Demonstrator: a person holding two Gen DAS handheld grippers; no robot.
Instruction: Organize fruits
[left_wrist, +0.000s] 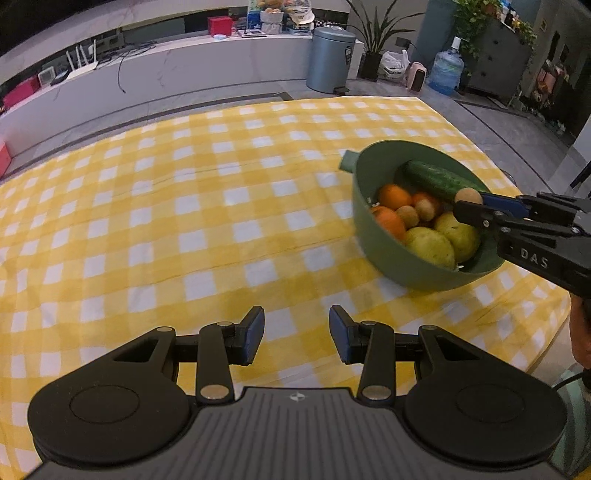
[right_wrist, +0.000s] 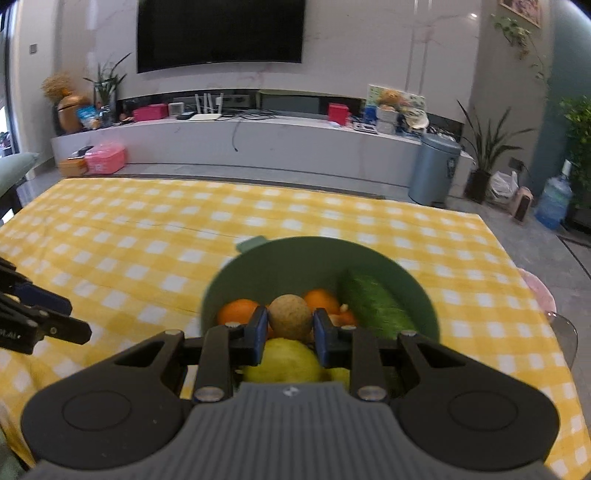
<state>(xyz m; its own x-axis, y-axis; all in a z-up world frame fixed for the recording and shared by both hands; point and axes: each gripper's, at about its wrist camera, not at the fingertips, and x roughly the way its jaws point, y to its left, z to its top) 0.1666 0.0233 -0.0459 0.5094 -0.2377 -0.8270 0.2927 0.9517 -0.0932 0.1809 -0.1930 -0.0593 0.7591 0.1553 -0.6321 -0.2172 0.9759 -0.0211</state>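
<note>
Right gripper (right_wrist: 290, 329) has its jaws closed on a small round brown fruit (right_wrist: 290, 318), rough matte skin, kiwi-like, held just above the pile in the green bowl (right_wrist: 295, 254). Judging by that, the step is either a pick or a drop; can't tell which. Next move needs a clean vertical path clear of the rim.

Left gripper (left_wrist: 296, 330) is idle, jaws wide apart, holding nothing, over the yellow checked tablecloth (left_wrist: 184, 221).

Bowl is smooth plastic near the table's right edge, holding glossy pears (left_wrist: 432, 245), oranges (left_wrist: 393, 195) and a bumpy cucumber (left_wrist: 436, 181).
</note>
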